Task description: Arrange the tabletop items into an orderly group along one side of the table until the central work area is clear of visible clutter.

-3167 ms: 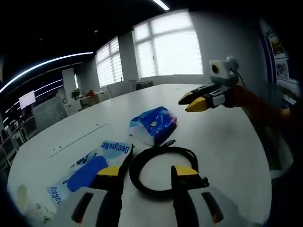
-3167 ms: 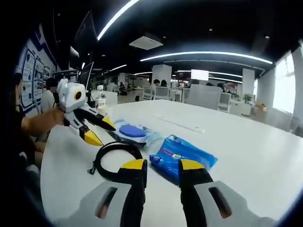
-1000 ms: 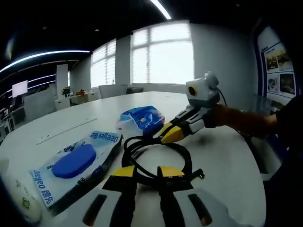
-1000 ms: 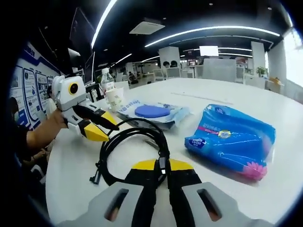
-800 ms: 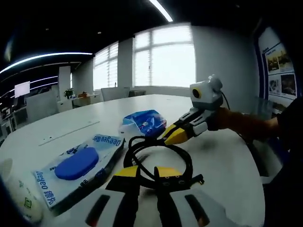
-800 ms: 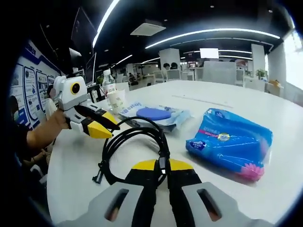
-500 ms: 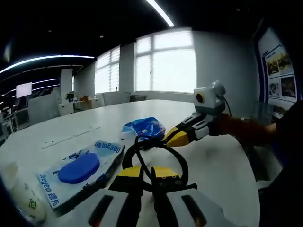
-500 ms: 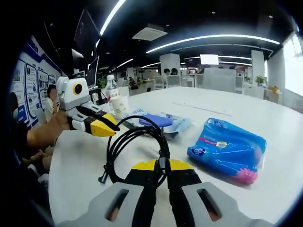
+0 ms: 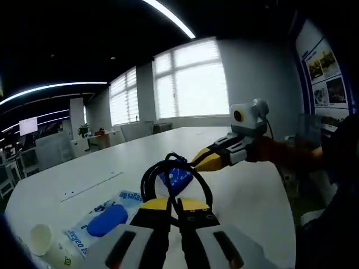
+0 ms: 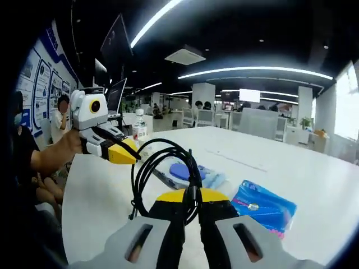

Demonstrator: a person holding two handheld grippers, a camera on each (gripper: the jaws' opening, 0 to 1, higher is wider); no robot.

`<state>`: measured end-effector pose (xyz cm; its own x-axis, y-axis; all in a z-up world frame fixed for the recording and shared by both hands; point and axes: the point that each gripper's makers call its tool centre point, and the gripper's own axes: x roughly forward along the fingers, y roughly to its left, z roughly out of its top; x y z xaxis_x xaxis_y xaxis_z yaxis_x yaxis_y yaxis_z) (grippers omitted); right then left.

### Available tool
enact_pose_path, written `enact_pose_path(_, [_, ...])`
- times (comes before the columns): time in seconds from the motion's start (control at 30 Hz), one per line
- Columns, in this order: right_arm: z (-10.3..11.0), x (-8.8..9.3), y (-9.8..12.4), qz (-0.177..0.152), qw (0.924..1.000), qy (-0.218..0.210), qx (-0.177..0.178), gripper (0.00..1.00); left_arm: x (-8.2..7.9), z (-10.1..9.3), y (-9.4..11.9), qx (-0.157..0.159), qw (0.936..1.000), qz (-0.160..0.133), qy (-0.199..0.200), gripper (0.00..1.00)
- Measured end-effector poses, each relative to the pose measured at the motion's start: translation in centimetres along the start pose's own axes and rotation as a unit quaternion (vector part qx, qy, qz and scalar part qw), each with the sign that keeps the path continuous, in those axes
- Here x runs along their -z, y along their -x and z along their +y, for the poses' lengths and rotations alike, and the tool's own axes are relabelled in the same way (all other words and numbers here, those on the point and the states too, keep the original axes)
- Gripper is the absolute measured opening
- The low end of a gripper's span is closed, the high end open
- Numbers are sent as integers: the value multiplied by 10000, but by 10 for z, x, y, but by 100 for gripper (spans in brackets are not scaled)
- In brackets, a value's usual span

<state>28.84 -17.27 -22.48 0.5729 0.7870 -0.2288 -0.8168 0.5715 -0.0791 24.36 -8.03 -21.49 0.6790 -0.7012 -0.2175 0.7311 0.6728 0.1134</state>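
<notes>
Both grippers pinch the same black cable and hold its coil up off the table. Seen in the left gripper view, the left gripper [image 9: 175,203] has its yellow-tipped jaws pressed together on the near side of the cable [image 9: 168,171], whose loops rise above the jaws, while the right gripper [image 9: 203,161] comes in from the right, held by a hand in an orange sleeve, its jaws closed at the far side of the coil. Seen in the right gripper view, the right gripper [image 10: 190,197] clamps the cable [image 10: 147,168] between its jaws, and the left gripper [image 10: 120,152] reaches in from the left with its tip against the upper left of the loop; one end of the cable hangs down toward the white table [image 10: 101,196]. On the table beyond the coil, a clear packet [image 10: 188,174] with a blue oval inside lies near the middle, and a blue pouch [image 10: 263,209] lies to its right, apart from it. A bottle [image 10: 139,131] and a paper cup [image 10: 147,149] stand behind the left gripper in that view. From the left gripper view the packet [image 9: 104,219] lies low left, the pouch [image 9: 176,178] shows through the coil, and the cup [image 9: 44,240] lies at the lower left edge. A person sits at the left of the right gripper view.
</notes>
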Motion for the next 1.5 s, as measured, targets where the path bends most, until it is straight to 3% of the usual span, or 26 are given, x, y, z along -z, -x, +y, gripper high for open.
enact_pose_path(0.3, [10,-8,13,-88,9999,69,24,4,-13,-8,2,105,9997,-63,-194,2])
enact_pose_path(0.93, [-4,-6,51,-106,9996,108,231,4,-25,-38,-11,530,9980,-183,-287,2])
enact_pose_path(1.17, [-5,4,48,45,9996,44,273,4,-16,-40,-16,516,9984,-15,-221,2])
enact_pose_path(1.5, [-11,40,35,481,9983,-219,240,4,20,-38,-32,534,9980,338,-9,2])
